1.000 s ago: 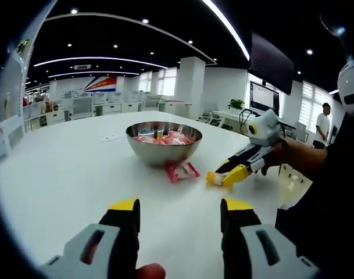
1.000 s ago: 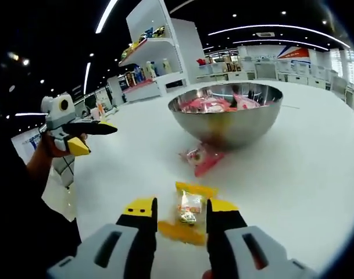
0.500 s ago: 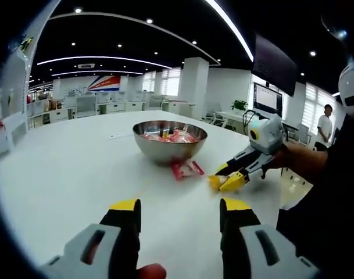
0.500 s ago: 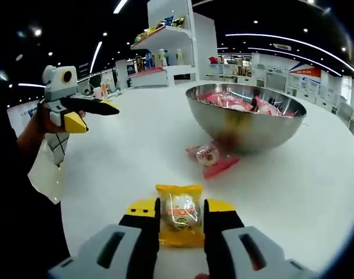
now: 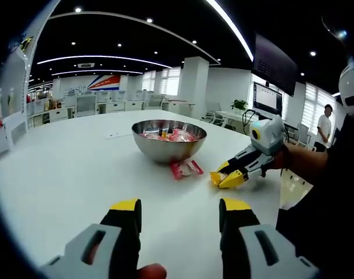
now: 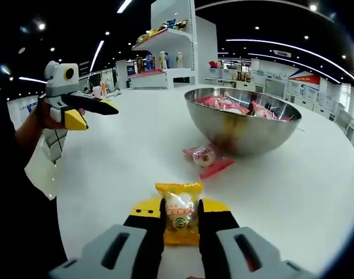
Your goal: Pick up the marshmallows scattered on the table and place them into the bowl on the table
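Observation:
A steel bowl [image 5: 168, 139] [image 6: 243, 123] holding several pink marshmallow packets stands on the white table [image 5: 60, 174]. A pink packet [image 5: 185, 169] [image 6: 207, 158] lies just in front of the bowl. In the right gripper view my right gripper [image 6: 181, 212] has its jaws shut on a yellow marshmallow packet [image 6: 179, 214] resting on the table. The same gripper [image 5: 228, 177] with the yellow packet appears at the right of the left gripper view. My left gripper [image 5: 179, 210] is open and holds nothing; it hangs above the table and appears at the left of the right gripper view [image 6: 86, 110].
A paper sheet [image 5: 120, 135] lies beyond the bowl. Shelves with goods [image 6: 165, 52] stand past the table's far edge. A person [image 5: 324, 123] stands far off at the right. Desks fill the room behind.
My right gripper's jaws have closed onto the yellow packet, which sat loosely between them a second ago. The left gripper has stayed open and almost still.

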Motion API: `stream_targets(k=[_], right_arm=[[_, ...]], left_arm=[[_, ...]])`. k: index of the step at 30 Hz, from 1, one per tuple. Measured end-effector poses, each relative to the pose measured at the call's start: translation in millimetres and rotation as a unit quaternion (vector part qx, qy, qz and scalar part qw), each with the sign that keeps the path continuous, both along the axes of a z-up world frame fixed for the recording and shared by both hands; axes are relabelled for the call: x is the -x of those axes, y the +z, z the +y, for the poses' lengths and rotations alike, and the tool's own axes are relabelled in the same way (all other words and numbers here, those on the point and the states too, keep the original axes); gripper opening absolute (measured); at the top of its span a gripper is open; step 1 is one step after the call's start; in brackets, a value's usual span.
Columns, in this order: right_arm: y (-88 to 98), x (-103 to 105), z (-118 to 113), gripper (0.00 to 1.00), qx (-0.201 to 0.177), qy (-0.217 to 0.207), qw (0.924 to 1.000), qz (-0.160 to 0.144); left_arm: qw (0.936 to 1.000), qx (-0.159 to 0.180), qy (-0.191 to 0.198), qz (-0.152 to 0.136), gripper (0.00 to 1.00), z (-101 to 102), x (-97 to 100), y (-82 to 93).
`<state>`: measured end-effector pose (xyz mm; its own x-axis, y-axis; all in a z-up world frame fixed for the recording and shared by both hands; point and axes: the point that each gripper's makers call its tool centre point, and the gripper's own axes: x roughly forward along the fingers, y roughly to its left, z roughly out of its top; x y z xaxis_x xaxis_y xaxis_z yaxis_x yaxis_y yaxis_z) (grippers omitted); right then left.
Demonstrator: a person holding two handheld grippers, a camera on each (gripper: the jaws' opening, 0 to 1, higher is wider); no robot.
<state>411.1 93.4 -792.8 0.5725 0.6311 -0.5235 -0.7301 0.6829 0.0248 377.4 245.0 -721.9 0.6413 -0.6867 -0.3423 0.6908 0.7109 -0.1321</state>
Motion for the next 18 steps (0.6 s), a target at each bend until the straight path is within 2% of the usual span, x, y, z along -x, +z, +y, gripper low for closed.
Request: stream_targets(k=[6, 18], right_arm=[[4.3, 3, 1, 0.23, -0.005, 0.01, 0.9999, 0.004], [33.4, 5, 2, 0.23, -0.026, 0.038, 0.999, -0.005]], left_arm=[[1.0, -0.001, -0.001, -0.002, 0.54, -1, 0.9, 2.2], [1.0, -0.008, -0.003, -0.003, 0.54, -1, 5.8, 2.4]])
